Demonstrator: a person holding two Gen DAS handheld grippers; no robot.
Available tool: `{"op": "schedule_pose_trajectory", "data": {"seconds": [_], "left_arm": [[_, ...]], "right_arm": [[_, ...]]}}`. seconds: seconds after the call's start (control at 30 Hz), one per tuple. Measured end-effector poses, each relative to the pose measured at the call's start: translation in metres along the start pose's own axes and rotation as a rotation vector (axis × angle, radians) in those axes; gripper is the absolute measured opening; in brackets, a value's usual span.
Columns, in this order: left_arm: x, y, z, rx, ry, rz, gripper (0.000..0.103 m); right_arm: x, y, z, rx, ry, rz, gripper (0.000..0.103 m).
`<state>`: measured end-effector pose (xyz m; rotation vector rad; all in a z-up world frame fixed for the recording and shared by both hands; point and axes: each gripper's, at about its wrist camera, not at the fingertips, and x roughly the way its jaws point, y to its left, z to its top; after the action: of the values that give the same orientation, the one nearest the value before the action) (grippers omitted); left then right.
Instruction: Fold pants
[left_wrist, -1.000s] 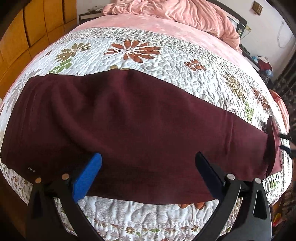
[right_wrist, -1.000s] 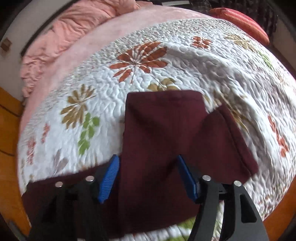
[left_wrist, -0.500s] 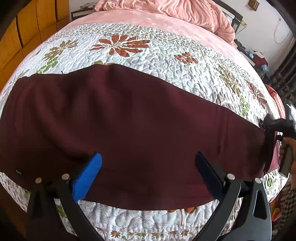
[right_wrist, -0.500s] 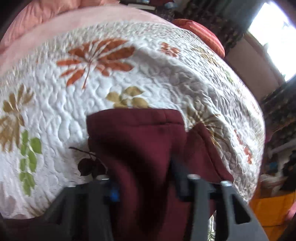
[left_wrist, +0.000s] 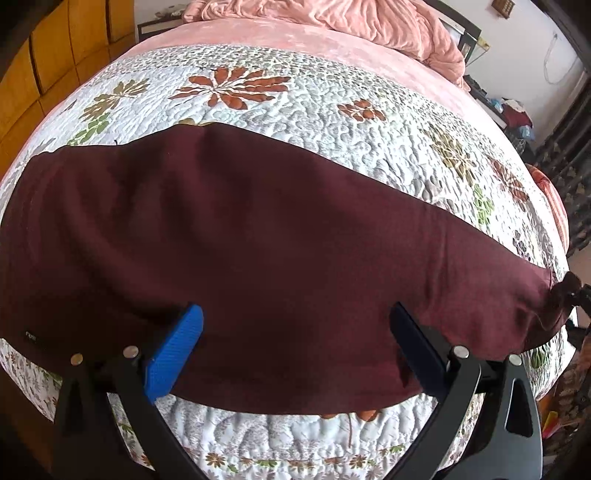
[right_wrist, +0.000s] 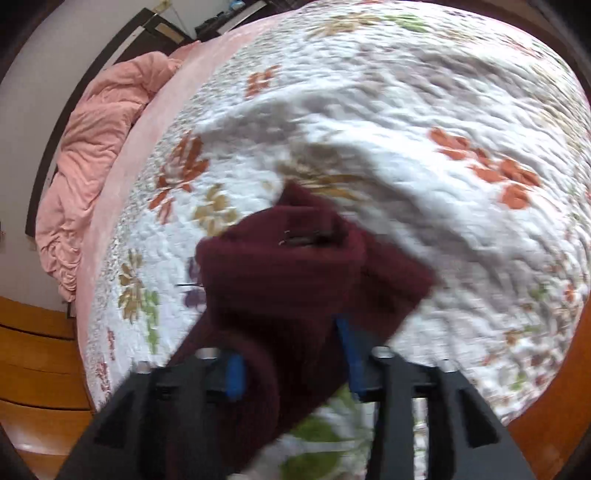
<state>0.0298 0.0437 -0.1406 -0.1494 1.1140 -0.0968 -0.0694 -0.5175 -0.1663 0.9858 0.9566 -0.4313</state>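
Floral quilt (left_wrist: 332, 122) covers bed. Beyond quilt: pink sheet (left_wrist: 258, 33), crumpled pink blanket (left_wrist: 369, 18). Left of quilt: wooden cabinets (left_wrist: 55, 55).

The right gripper (right_wrist: 291, 354) clamps its blue-padded fingers (right_wrist: 234, 376) on a bunched end of the maroon fabric pants (right_wrist: 295, 280). Beneath lies a white floral quilted bedspread (right_wrist: 424, 122), blurred.

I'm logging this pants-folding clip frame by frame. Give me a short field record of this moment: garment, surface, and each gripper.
garment: maroon pants, stretched lengthwise across the bed
surface: floral quilt
left gripper: open, fingers spread over the pants' near edge, gripping nothing
right gripper: closed on the bunched leg end, which looks raised off the quilt
image quality: right wrist view motion-blurred
background: pink blanket at the far end
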Motion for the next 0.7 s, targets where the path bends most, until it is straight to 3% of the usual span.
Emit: {"op": "schedule_pose_trajectory", "data": {"seconds": [0.1, 0.3, 0.43, 0.5, 0.53, 0.57, 0.63, 0.7], "left_arm": [[-0.002, -0.005, -0.003, 0.011, 0.000, -0.002, 0.100], [0.000, -0.026, -0.010, 0.054, 0.015, -0.017, 0.100], [-0.001, -0.039, -0.014, 0.089, 0.020, -0.022, 0.100], [-0.002, -0.043, -0.016, 0.098, 0.021, -0.023, 0.100], [-0.002, -0.044, -0.017, 0.102, 0.022, -0.020, 0.100], [-0.002, -0.045, -0.017, 0.104, 0.024, -0.016, 0.100], [0.000, -0.045, -0.018, 0.099, 0.028, -0.012, 0.100], [0.003, -0.046, -0.018, 0.091, 0.036, -0.012, 0.100]], "right_arm": [[-0.014, -0.026, -0.001, 0.016, -0.023, 0.053, 0.055], [-0.011, -0.054, -0.008, 0.025, 0.048, 0.151, 0.059], [0.003, -0.053, 0.001, 0.004, 0.081, 0.149, 0.063], [0.005, -0.047, 0.005, -0.048, 0.085, 0.134, 0.052], [0.002, -0.042, 0.007, -0.089, 0.076, 0.111, 0.033], [-0.002, -0.039, 0.008, -0.112, 0.072, 0.106, 0.027], [-0.011, -0.034, 0.014, -0.141, 0.063, 0.153, 0.018], [-0.025, -0.024, 0.020, -0.176, 0.022, 0.194, 0.015]]}}
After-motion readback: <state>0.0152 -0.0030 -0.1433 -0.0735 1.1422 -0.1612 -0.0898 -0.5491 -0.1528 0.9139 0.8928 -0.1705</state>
